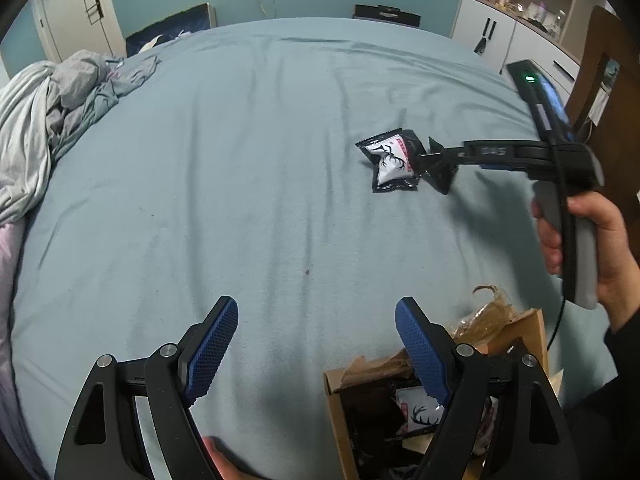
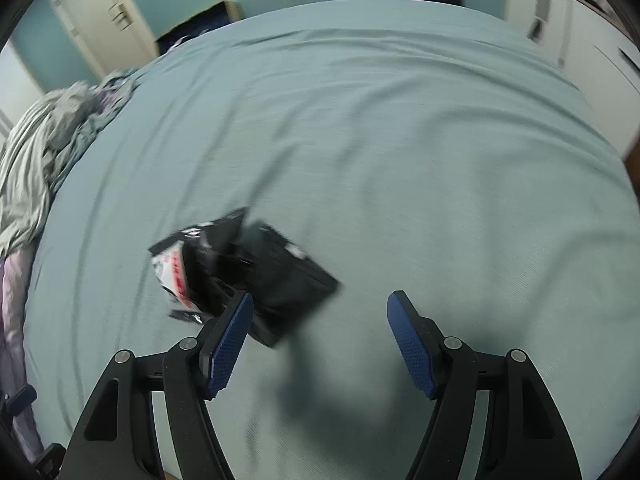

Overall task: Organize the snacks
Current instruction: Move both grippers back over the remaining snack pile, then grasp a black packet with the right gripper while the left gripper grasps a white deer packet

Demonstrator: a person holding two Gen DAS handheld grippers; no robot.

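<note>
Beyond the right tongs [image 2: 320, 316] (gaping) — snack packet [image 2: 240, 272], left of gap.

We note the left gripper [image 1: 316, 344] open above a blue bedsheet [image 1: 240, 160]; lower right, a cardboard box [image 1: 336, 396] holds snack packets; the right gripper [image 1: 434, 164] reaches a black-and-white snack packet [image 1: 390, 162] at right centre.

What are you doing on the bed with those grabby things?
A person is tidying snacks. The right claw is open, reaching toward snack packets lying on the blue bed sheet. The left claw is open and empty, near a cardboard box that already has a packet inside.
</note>
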